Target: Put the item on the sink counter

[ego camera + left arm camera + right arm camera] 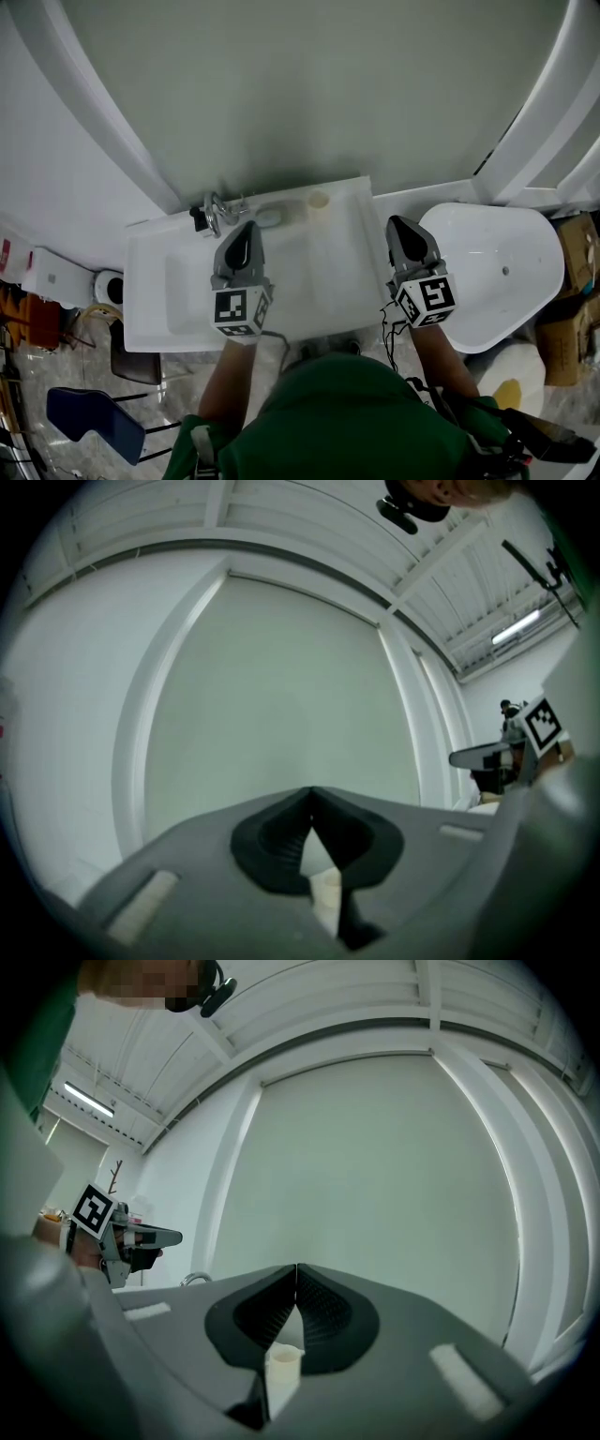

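Cup [319, 199], apparently, on sink counter [343, 264]

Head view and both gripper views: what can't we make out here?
- Pale item beside the faucet: head view, too small to identify.
- Sink counter under the left claw: head view, claw covers it.
- Cup: right gripper view, only its upper part shows through the jaw gap; the right claw hides its base.
- Left gripper view: only a pale sliver below the jaws, unidentifiable.
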`<state>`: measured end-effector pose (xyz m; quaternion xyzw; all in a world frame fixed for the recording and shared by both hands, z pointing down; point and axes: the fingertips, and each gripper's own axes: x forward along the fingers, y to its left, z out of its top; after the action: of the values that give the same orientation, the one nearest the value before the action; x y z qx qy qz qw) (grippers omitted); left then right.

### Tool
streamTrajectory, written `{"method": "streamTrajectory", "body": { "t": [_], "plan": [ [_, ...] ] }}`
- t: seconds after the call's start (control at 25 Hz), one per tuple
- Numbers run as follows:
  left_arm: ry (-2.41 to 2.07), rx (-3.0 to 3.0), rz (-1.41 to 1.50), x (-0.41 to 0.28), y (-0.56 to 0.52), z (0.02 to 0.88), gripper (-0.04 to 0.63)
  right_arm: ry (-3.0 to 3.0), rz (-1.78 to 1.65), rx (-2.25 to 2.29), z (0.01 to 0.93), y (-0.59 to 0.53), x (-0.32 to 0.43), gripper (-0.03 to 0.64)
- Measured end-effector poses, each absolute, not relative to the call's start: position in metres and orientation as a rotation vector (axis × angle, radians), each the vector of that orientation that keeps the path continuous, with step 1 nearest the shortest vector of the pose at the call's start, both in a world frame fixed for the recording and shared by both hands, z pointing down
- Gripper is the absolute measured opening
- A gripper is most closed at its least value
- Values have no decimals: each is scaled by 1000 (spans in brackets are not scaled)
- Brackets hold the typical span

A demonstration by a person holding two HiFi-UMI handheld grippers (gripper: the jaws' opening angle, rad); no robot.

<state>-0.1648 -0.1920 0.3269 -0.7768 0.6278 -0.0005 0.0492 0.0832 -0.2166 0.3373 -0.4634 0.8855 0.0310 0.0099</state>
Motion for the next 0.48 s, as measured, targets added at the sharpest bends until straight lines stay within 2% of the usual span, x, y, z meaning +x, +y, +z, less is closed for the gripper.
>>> {"method": "streamTrajectory", "body": {
  "t": [0.48],
  "plan": [
    [1902, -2409, -18, -164, -191, 337, -2, 2762, 92, -1443, 339, -217, 80, 3]
  ]
}}
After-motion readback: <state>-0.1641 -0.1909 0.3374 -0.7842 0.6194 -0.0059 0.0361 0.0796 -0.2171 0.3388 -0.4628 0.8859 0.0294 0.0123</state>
